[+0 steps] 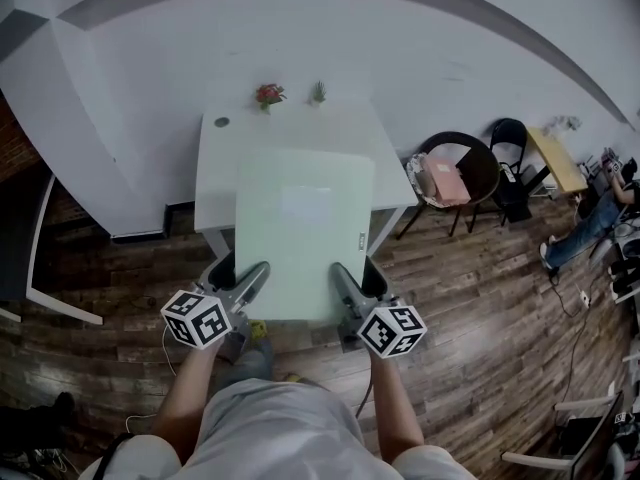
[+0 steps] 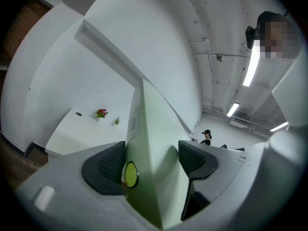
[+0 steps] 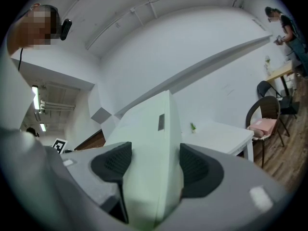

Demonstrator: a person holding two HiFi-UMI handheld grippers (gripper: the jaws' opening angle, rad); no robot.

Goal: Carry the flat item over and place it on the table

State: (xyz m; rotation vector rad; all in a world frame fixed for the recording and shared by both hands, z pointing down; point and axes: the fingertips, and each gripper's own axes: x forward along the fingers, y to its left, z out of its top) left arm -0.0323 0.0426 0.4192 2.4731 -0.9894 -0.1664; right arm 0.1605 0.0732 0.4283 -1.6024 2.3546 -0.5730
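Flat pale-green panel [image 1: 303, 233] in carry, held up in front of the white table [image 1: 215, 158], not yet set down.
Pinched along its near edge by left gripper [image 1: 252, 276] and right gripper [image 1: 345, 278], each clamped tight on it; likely to tilt, slip or knock the table's rim if lowered unevenly.

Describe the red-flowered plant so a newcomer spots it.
Find the white table against the wall. Two tiny plants stand at its far edge. The red-flowered plant is the left one in the head view; the green plant beside it has no blooms.
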